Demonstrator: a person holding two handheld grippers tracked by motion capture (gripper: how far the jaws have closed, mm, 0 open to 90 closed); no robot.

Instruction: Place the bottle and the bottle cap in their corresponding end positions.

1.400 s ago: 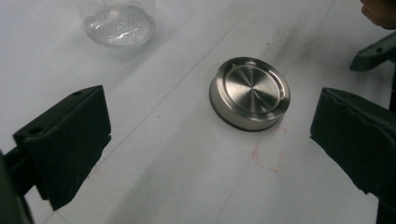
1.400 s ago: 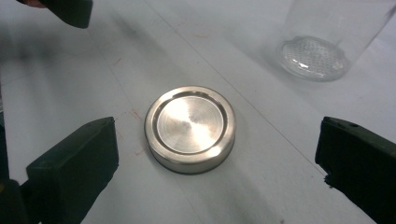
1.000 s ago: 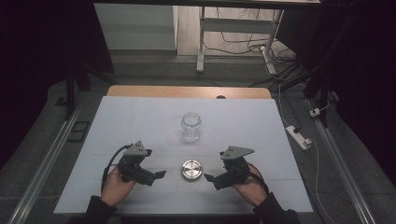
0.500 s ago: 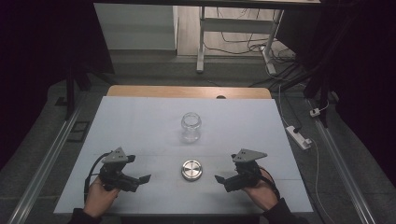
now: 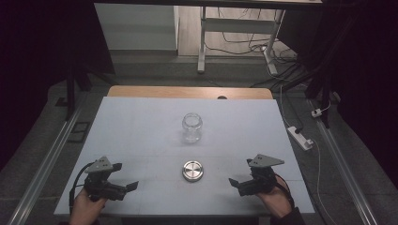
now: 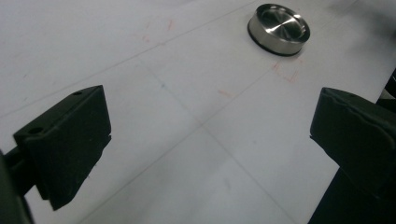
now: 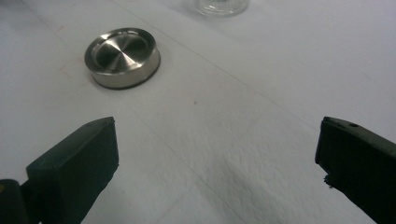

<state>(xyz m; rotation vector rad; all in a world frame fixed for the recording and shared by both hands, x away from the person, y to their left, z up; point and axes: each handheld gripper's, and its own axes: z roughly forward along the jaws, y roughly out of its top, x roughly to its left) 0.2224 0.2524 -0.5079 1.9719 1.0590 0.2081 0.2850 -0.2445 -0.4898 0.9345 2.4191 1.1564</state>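
A clear glass jar [image 5: 192,127] stands upright without a lid near the middle of the white table [image 5: 141,126]. In front of it lies a round metal lid [image 5: 193,170] [image 6: 279,29] [image 7: 122,56], hollow side up. My left gripper [image 5: 126,181] is open near the front left corner, well to the left of the lid, with nothing between its jaws. My right gripper [image 5: 237,184] is open near the front right, to the right of the lid, also holding nothing. The jar's base [image 7: 222,6] shows at the top of the right gripper view.
A wooden strip [image 5: 190,92] runs along the table's far edge. On the floor to the right lies a white power strip [image 5: 300,137] with cables. A metal stand [image 5: 202,37] rises beyond the table. Rails [image 5: 44,164] flank both sides.
Both grippers have drawn back from the lid, the left toward the front left corner and the right toward the front right. Jar and lid have not moved.
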